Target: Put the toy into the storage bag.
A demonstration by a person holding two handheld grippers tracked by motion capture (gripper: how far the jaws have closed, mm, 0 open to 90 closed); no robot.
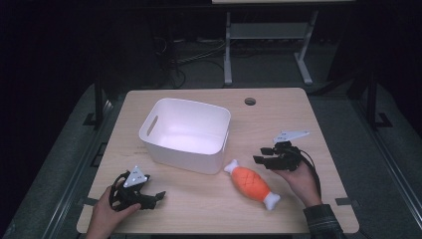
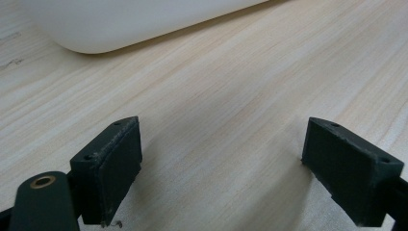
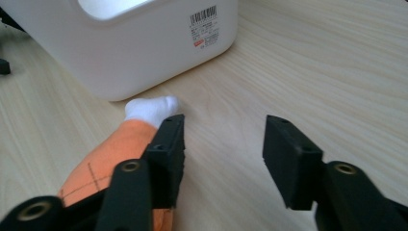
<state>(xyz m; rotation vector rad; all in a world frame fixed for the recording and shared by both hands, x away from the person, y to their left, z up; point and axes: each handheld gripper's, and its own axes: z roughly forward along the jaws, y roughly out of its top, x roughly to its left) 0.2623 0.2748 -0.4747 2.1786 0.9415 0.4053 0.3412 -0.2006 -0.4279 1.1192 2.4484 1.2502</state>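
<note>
An orange plush toy shaped like a bone-in ham (image 1: 252, 182), with white ends, lies on the wooden table (image 1: 288, 114) in front of a white plastic bin (image 1: 185, 133). My right gripper (image 1: 261, 155) hovers just right of the toy's upper end, open, nothing between its fingers. In the right gripper view the toy (image 3: 120, 144) lies behind and left of the left jaw, outside the gap of the right gripper (image 3: 223, 144). My left gripper (image 1: 158, 195) rests at the table's front left, open and empty. Its jaws stand wide apart over bare wood, and between them the left gripper (image 2: 221, 154) faces the bin (image 2: 125, 24).
The bin (image 3: 139, 48) carries a barcode label on its side and a handle slot. A round cable hole (image 1: 250, 101) sits near the table's far edge. Beyond the table, another desk's legs and cables stand on the dark floor.
</note>
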